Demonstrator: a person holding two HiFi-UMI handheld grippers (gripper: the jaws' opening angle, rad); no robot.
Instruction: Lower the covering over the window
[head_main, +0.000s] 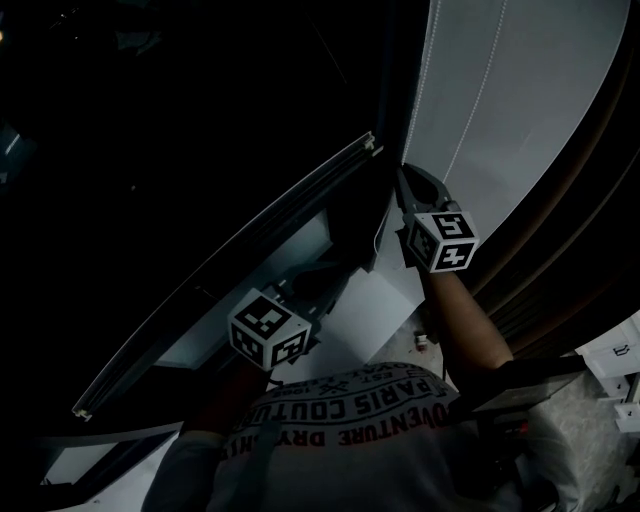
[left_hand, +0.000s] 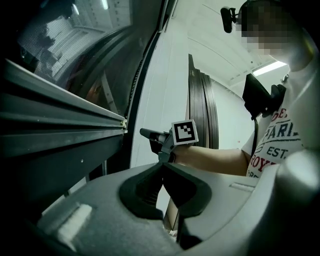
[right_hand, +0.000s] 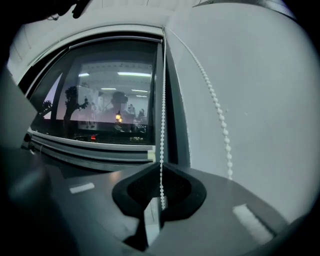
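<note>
our right gripper is clamped on the near strand of the bead chain, which hangs down the right edge of the window frame. the far strand dangles beside it against the wall. left gripper is pinched shut on nothing. the glass looks bare, so we reckon the covering's rolled up top, out of view. chain's probably light, floppy and a bit slick, so we'd pinch between beads and pull straight down, gently.
</note>
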